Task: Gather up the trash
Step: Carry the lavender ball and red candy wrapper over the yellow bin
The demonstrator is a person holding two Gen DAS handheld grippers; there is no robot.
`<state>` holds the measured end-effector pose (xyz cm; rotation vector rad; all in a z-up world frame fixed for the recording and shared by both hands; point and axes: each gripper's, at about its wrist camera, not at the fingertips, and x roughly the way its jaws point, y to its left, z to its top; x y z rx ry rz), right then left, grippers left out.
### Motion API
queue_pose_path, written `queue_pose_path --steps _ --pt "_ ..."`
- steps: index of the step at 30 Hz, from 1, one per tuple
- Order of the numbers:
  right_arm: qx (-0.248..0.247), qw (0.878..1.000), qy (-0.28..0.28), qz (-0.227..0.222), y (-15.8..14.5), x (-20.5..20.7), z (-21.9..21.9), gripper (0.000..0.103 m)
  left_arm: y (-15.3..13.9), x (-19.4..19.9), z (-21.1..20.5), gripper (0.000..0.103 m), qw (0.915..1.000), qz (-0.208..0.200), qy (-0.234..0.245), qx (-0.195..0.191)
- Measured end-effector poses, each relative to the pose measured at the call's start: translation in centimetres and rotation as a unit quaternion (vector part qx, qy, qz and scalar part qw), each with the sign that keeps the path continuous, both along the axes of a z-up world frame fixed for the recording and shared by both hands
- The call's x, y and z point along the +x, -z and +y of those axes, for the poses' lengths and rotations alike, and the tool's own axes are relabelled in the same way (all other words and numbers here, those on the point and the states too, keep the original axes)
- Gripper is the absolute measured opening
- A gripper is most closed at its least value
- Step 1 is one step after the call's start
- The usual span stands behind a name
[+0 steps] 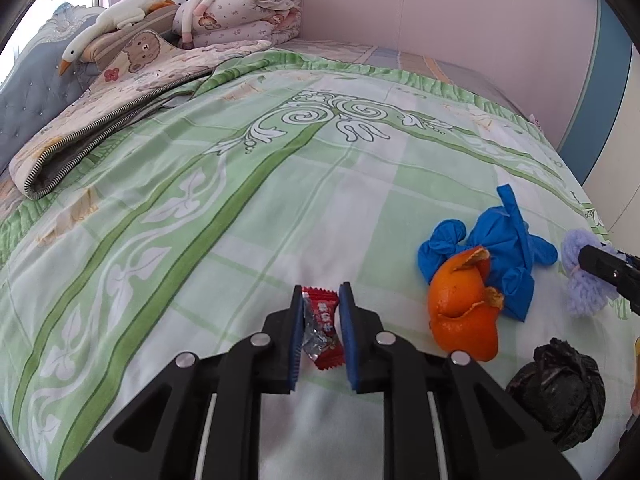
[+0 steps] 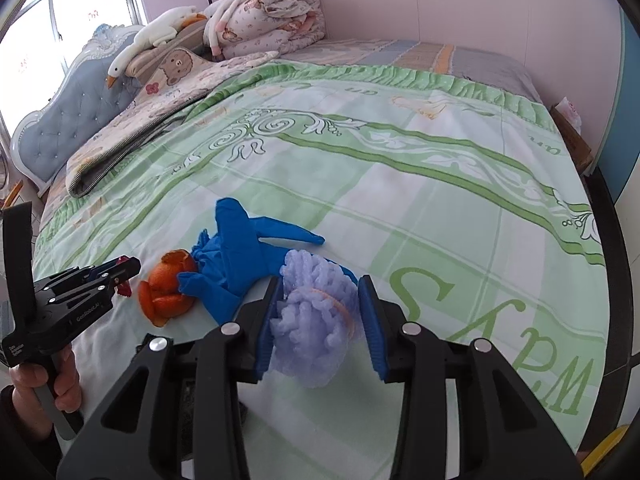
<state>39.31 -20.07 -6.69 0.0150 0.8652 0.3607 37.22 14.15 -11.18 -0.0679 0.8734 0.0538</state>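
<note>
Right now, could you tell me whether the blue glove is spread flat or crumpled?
Crumpled: the blue glove lies bunched and twisted beside the orange peel.

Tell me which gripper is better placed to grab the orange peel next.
Neither is free: the left gripper straddles the red candy wrapper, the right gripper the purple foam net. Once emptied, left looks better placed; the orange peel lies just right of it.

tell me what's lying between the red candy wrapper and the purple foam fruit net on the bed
An orange peel and a crumpled blue rubber glove lie between the red candy wrapper and the purple foam fruit net; the left wrist view shows it best.
</note>
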Motion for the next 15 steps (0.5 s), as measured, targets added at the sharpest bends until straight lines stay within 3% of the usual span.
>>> queue_pose_path --steps 15 --pt "0.025 0.999 0.017 -0.035 -6.2 -5.6 -3.8 0.037 -6.8 -4.9 -3.0 0.016 0.9991 -0.038 0.016 0.013"
